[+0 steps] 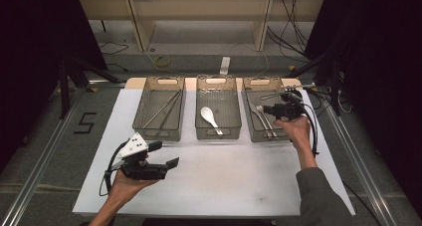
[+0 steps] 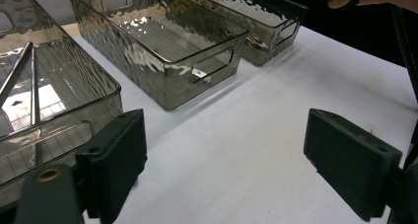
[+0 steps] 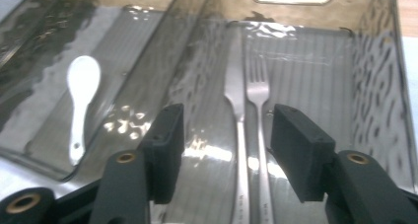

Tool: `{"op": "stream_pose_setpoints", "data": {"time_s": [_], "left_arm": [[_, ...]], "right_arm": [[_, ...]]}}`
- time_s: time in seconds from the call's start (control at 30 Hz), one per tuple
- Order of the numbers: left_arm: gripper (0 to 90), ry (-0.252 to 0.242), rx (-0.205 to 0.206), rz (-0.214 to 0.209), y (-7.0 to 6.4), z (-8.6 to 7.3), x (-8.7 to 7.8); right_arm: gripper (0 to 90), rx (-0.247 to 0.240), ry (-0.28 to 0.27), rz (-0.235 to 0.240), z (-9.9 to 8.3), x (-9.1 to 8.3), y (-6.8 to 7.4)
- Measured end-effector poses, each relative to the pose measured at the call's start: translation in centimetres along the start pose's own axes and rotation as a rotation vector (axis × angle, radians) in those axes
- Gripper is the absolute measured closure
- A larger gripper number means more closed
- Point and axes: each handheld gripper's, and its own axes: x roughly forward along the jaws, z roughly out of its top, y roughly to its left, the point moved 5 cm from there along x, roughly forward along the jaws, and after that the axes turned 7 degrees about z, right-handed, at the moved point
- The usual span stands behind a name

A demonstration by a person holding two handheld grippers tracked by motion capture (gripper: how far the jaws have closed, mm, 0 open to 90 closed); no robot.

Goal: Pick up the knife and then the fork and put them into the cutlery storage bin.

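Note:
Three smoky clear bins stand in a row at the back of the white table [image 1: 224, 176]. The left bin [image 1: 158, 130] holds metal chopsticks [image 1: 163, 110], the middle bin [image 1: 218, 134] a white spoon [image 1: 209, 116], and the right bin [image 1: 255, 135] a fork [image 3: 257, 100] beside a second metal utensil [image 3: 234, 95]. My left gripper [image 1: 164, 155] hovers open over the table's front left with nothing between its jaws [image 2: 231, 160]. My right gripper [image 1: 264, 108] hangs open above the right bin, its jaws either side of the two utensils below [image 3: 234, 145].
Bare white tabletop lies between the bins and the front edge. A cable [image 1: 314, 131] trails from the right gripper along the table's right side. Beyond the table are a wooden shelf frame [image 1: 199, 17] and floor cables.

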Motion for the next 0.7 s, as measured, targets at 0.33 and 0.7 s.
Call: {"op": "stream_pose_setpoints", "data": {"time_s": [0.33,0.7], "left_arm": [[16.0,-0.002,-0.004,-0.002,0.0,0.0,0.0],[15.9,-0.001,-0.007,-0.004,-0.1,0.0,0.0]], "right_arm": [[39.7,-0.068,-0.055,0.071,-1.1,-1.6,2.8],[35.8,-0.115,-0.096,0.106,-2.2,-2.6,4.4]]}}
